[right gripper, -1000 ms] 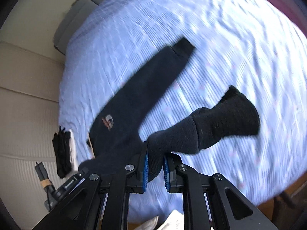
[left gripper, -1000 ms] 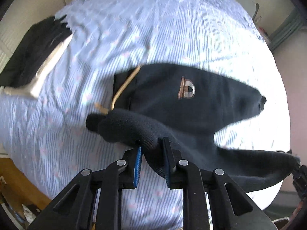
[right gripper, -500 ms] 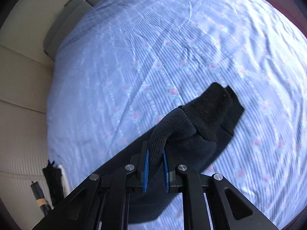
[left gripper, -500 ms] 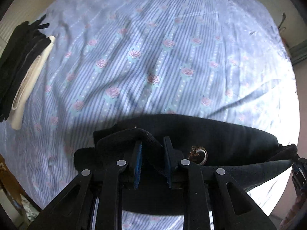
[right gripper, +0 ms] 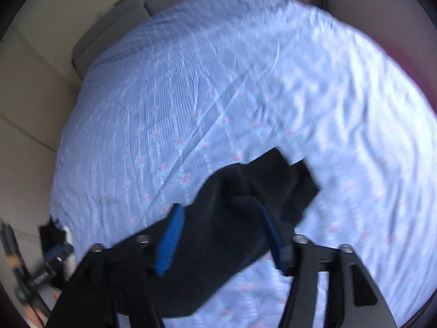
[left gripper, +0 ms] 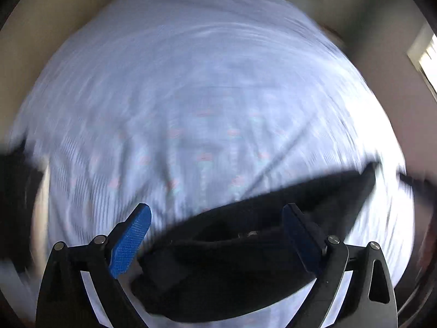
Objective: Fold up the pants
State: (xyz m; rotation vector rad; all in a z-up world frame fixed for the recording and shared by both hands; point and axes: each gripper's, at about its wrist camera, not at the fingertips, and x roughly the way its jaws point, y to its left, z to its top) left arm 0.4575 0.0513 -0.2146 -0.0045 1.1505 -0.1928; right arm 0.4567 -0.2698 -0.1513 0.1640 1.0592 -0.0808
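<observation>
The black pants [left gripper: 232, 273] lie folded over on the light blue flowered bedsheet [left gripper: 204, 95], at the bottom of the blurred left wrist view. My left gripper [left gripper: 217, 210] hangs just above them. Its jaws are opening wide and the blue pads [left gripper: 128, 243] are clear of the cloth. In the right wrist view the pants [right gripper: 218, 246] end in doubled-over cuffs [right gripper: 289, 183]. My right gripper [right gripper: 220, 209] is also opening, with a loose hump of black fabric between its fingers and neither pad pressing on it.
A dark and cream pile of clothes [left gripper: 19, 191] lies at the bed's left edge. Beige padded panels [right gripper: 27, 109] and a grey cushion [right gripper: 109, 43] border the bed. A blurred dark device [right gripper: 41, 273] is at the lower left of the right wrist view.
Both grippers were shut on the pants and carried them across the bed. Now both have let go, and the pants rest on the sheet with one half laid over the other.
</observation>
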